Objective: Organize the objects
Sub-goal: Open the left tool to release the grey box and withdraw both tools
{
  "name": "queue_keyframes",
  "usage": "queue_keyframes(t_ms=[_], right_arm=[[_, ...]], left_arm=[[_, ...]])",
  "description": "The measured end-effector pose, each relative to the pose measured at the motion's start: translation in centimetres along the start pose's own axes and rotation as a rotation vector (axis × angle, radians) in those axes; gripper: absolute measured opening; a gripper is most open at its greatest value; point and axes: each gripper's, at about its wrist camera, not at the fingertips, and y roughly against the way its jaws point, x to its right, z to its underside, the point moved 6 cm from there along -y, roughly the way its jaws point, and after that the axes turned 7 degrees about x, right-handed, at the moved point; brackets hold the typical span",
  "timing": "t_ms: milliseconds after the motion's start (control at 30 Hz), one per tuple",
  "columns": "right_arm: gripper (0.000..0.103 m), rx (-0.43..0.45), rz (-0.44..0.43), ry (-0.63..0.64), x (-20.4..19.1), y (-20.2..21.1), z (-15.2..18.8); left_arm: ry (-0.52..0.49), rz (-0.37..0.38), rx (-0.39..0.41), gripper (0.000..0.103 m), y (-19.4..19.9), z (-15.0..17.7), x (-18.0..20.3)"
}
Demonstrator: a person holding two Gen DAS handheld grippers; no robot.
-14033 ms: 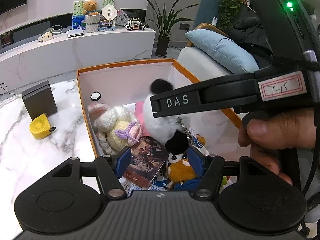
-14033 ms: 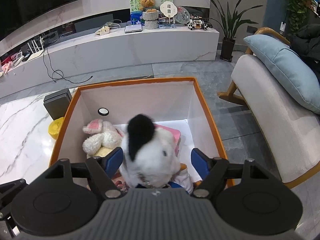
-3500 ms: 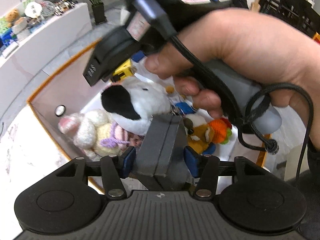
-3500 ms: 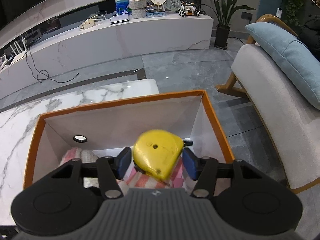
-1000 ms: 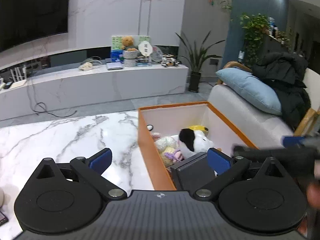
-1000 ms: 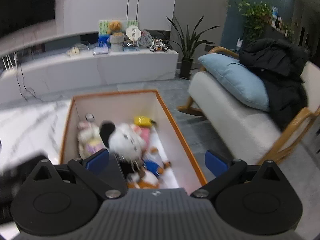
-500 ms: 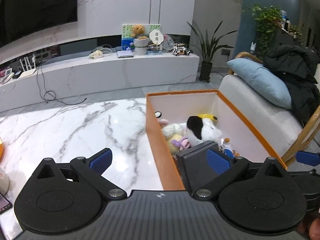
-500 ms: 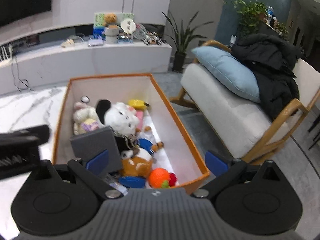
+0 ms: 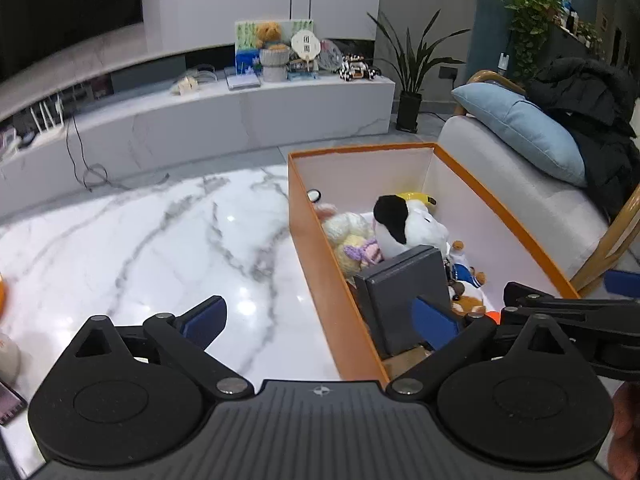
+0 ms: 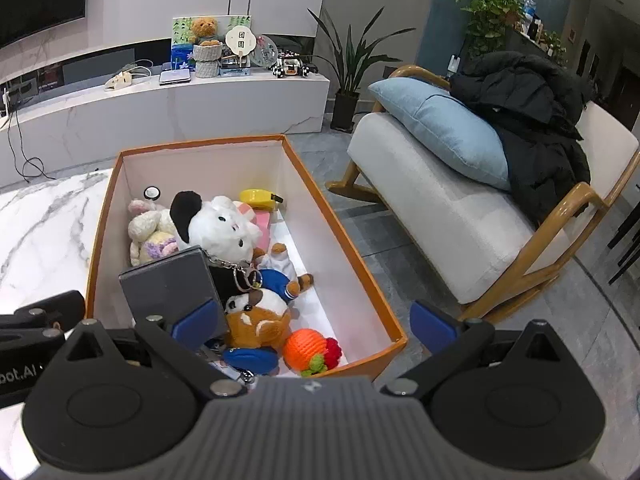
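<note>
An orange box (image 10: 352,240) (image 9: 320,256) with white inner walls stands on the marble table (image 9: 160,240) and holds several items. Inside lie a white plush with a black ear (image 10: 220,224) (image 9: 404,226), a cream bunny (image 10: 150,228), a yellow tape measure (image 10: 258,198), a grey case (image 10: 172,280) (image 9: 408,296), a brown plush (image 10: 256,320) and an orange knitted ball (image 10: 310,350). My left gripper (image 9: 318,320) hangs open above the box's near left wall. My right gripper (image 10: 314,326) is open over the box's near end, holding nothing.
A white armchair (image 10: 460,208) with a blue cushion (image 10: 444,128) and a black coat (image 10: 532,112) stands right of the box. A long white cabinet (image 10: 180,108) with ornaments runs along the back wall. A phone corner (image 9: 10,402) lies at the table's near left.
Both grippers have drawn back and up from the box with their jaws wide. The grey case and yellow tape measure held 3.5 s ago now rest inside the box.
</note>
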Motion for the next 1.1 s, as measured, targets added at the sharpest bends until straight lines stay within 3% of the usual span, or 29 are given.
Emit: queue_keyframes(t_ms=[1100], right_arm=[[0.102,-0.023,0.014,0.009,-0.04,-0.43,0.23]], left_arm=[[-0.018,-0.028,-0.032,0.103,-0.7,0.47,0.0]])
